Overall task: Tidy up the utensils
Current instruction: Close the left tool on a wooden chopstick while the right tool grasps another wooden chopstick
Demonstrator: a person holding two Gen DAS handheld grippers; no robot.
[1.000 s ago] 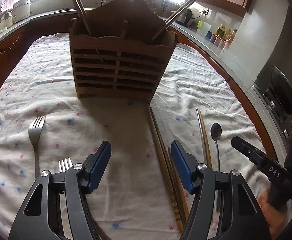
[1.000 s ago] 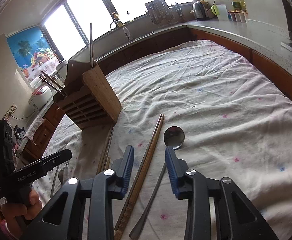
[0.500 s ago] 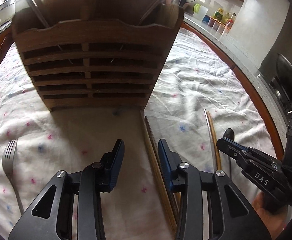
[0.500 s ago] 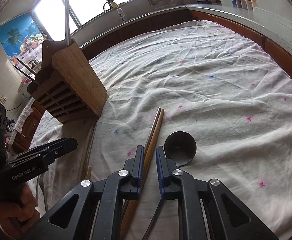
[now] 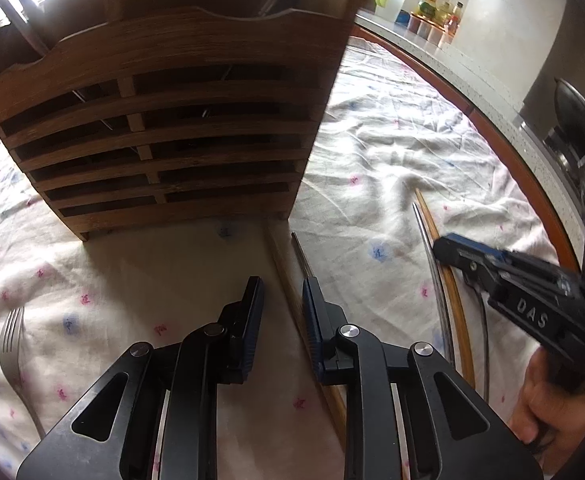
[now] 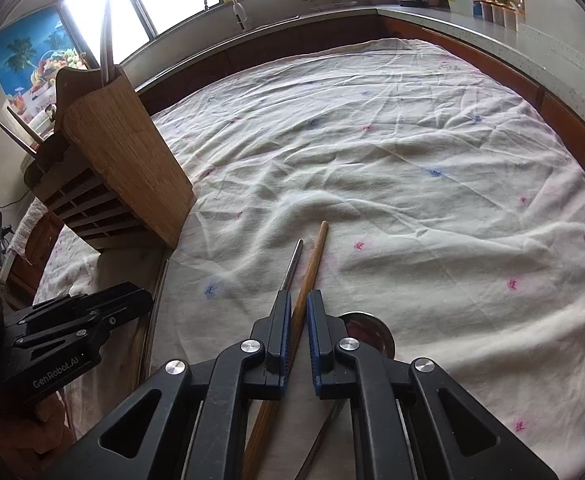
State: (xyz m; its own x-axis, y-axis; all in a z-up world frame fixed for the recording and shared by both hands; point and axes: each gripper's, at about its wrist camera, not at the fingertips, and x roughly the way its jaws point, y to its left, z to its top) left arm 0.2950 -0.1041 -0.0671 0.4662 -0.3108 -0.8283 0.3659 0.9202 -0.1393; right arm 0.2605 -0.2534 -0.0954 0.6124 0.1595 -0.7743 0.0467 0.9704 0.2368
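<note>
Vs 1 s ago: both grippers lower and closer in, rack now fills left view. Left gripper jaws narrow, closing, astride a wooden chopstick on the cloth by rack's corner; contact unclear. Right gripper nearly shut, pads on second wooden chopstick, steel one just beside. Sticks slim, straight. Fork only in left view; spoon bowl only in right.
</note>
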